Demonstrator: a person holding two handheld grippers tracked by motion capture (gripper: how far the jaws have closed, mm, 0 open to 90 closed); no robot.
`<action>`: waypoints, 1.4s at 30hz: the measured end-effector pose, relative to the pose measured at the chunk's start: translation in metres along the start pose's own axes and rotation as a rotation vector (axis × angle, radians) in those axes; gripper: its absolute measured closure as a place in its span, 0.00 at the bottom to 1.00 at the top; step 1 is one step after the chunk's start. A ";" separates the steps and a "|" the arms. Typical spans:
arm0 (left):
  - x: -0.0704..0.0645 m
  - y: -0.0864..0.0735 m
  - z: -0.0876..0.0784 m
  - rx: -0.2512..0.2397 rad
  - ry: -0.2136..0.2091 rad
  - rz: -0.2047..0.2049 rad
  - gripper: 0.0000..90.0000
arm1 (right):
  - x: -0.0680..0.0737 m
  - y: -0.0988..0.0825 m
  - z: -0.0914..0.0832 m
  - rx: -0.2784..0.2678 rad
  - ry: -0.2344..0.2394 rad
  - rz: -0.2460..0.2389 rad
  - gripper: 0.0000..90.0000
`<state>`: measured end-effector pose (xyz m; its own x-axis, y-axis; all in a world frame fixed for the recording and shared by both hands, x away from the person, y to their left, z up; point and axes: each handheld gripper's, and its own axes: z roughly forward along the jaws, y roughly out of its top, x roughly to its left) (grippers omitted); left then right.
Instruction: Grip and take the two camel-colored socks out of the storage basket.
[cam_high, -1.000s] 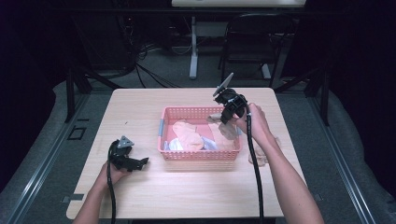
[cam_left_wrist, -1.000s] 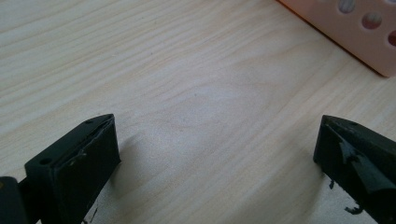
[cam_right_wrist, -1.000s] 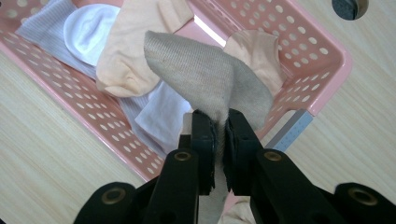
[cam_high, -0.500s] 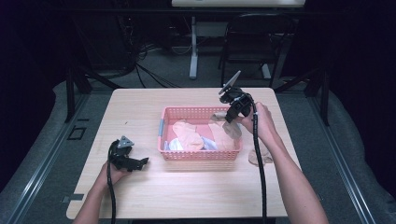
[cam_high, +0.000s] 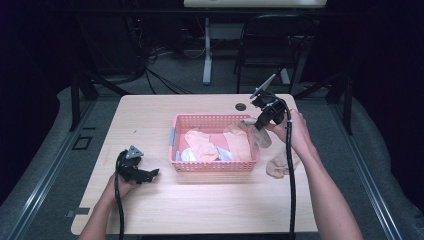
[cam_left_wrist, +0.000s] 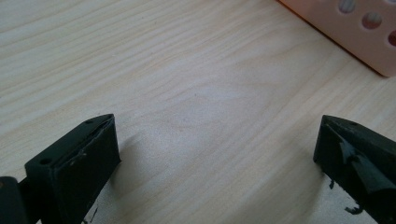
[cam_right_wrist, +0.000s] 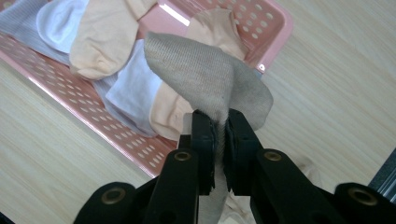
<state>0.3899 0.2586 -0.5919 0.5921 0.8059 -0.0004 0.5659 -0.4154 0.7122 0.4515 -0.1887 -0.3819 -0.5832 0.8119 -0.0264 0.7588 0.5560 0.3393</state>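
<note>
Your right gripper (cam_right_wrist: 215, 122) is pinched tight on the grey sock (cam_right_wrist: 205, 79), which hangs over the right rim of the basket (cam_high: 215, 167), so the sock already lying on the table (cam_high: 280, 162) sits just outside and toward you, while your left gripper (cam_high: 142, 172) rests open, well apart.

Lab: cables (cam_high: 165, 75), dark equipment frames (cam_high: 80, 95)

My right gripper (cam_high: 260, 126) holds a sock (cam_right_wrist: 210, 79) above the basket's (cam_high: 215, 166) right end; another sock (cam_high: 281, 165) lies right of the basket, my left gripper (cam_high: 145, 174) to its left.
</note>
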 end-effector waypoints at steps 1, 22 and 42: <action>0.000 0.000 0.000 0.000 0.000 0.000 0.00 | -0.001 -0.002 0.000 -0.008 0.000 0.006 0.93; 0.000 0.000 0.000 0.001 0.002 0.002 0.00 | -0.062 -0.057 -0.011 -0.013 -0.008 0.139 0.93; 0.000 0.000 0.000 0.000 0.004 0.001 0.00 | -0.077 -0.089 0.039 0.028 0.033 0.181 0.93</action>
<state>0.3893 0.2586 -0.5919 0.5901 0.8073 0.0028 0.5654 -0.4157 0.7124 0.4401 -0.2939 -0.4467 -0.4452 0.8932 0.0639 0.8597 0.4064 0.3094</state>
